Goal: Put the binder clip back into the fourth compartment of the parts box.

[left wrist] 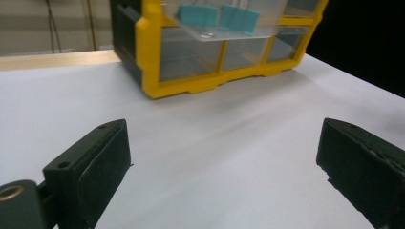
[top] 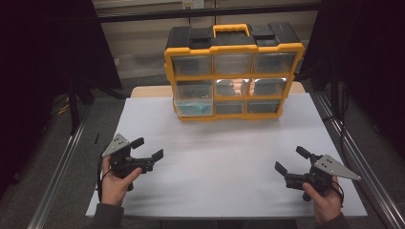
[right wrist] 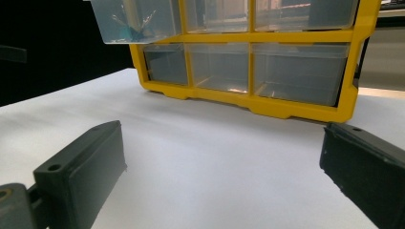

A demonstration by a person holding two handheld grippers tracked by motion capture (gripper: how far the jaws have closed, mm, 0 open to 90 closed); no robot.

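Observation:
A yellow and black organiser case (top: 233, 71) with clear drawers stands upright at the back of the white table (top: 224, 157). Its middle-left drawer (top: 193, 101) is pulled out and holds teal clips (left wrist: 217, 16). The same case appears in the left gripper view (left wrist: 210, 52) and the right gripper view (right wrist: 258, 57). My left gripper (top: 147, 148) is held at the table's front left, open and empty. At the front right, my right gripper (top: 291, 160) is open too, nothing between its jaws. Both point toward the case from well short of it.
Metal frame rails (top: 62, 162) run along both sides of the table. A wooden strip (left wrist: 57, 59) borders the table's far edge beside the case. Dark curtains hang to the left and right. Bare white table lies between the grippers and the case.

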